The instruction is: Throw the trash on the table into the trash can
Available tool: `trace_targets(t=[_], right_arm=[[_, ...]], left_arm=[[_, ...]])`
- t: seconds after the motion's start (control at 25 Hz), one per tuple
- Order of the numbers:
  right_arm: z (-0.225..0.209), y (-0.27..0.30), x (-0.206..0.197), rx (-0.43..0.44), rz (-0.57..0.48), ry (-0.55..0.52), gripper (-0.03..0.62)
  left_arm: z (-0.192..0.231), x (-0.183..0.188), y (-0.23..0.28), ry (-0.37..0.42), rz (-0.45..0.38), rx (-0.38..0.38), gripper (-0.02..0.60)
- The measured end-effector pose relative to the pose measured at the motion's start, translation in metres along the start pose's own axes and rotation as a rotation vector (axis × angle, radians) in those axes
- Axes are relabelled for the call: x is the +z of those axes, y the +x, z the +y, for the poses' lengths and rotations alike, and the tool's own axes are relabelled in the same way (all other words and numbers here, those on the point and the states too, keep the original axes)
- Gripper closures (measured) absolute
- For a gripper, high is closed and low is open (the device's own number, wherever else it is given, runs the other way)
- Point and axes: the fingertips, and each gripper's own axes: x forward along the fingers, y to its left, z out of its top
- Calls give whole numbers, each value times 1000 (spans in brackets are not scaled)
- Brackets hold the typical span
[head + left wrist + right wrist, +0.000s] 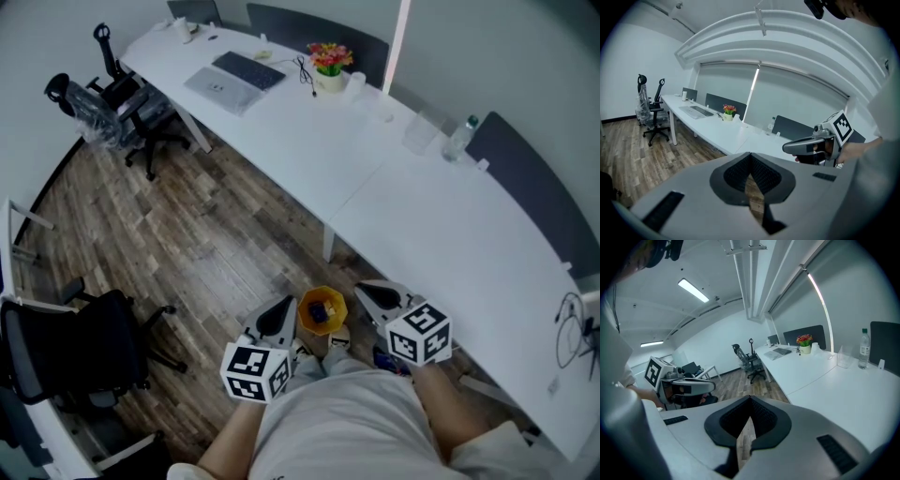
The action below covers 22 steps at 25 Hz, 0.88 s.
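Low at the centre of the head view, you stand over the yellow trash can [305,309] on the wood floor, with the left gripper [279,314] and right gripper [375,295] on either side of it. Each gripper's own view shows the dark pads brought together with nothing between them, so both are empty. Some dark scraps already lie inside the can.

This looks like the gap between one drop and the next pick. The white table [441,225] runs diagonally from upper left to the right edge. A clear cup [419,133] and a water bottle [459,139] sit near its far edge at upper right, well apart from both grippers. Which of them counts as trash cannot be told from here.

The next move likely calls for a reach up and across the table toward upper right. Open the jaws before they arrive, and go lightly on a thin cup that could tip or crush.

Both forearms come in from the bottom edge. The marker cubes sit close to your body, and both grippers point forward and slightly down, side by side.
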Motion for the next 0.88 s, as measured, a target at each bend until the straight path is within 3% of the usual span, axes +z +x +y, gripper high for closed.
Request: trace_targets(t=[0.88], right_arm=[[0,-7,4,30,-16,0,563]], left_arm=[[-9,-10,-13,3,10,-11,581]])
